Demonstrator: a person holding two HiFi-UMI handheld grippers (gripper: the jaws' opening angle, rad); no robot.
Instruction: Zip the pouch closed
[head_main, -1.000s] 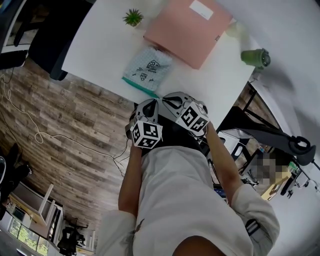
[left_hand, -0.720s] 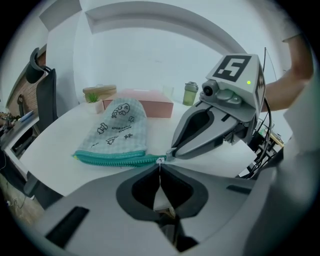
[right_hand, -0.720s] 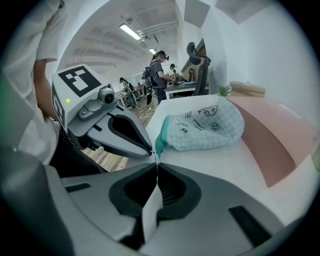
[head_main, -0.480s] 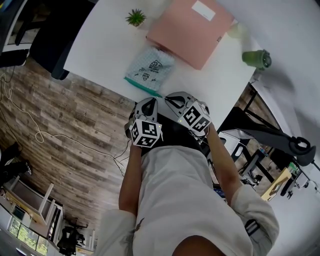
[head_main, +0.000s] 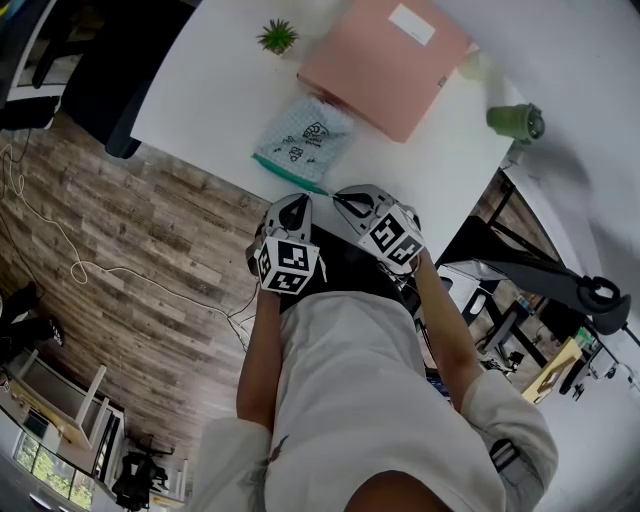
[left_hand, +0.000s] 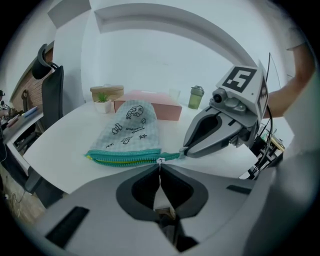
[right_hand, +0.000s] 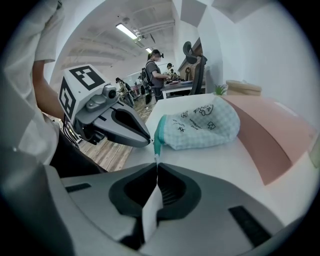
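Both left tongs (left_hand: 160, 163) and right tongs (right_hand: 156, 160) pinch the pouch (left_hand: 131, 127) (zipper edge (left_hand: 127, 159)).

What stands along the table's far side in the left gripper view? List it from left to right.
black office chair → potted plant → pink box → green tumbler

the white table (head_main: 200, 90) is viewed steeply from overhead, at a distance. the left gripper (left_hand: 160, 165) and right gripper (right_hand: 156, 164) are looked along from low at the table's edge, close to the checked pouch (left_hand: 131, 127), shared by all views.
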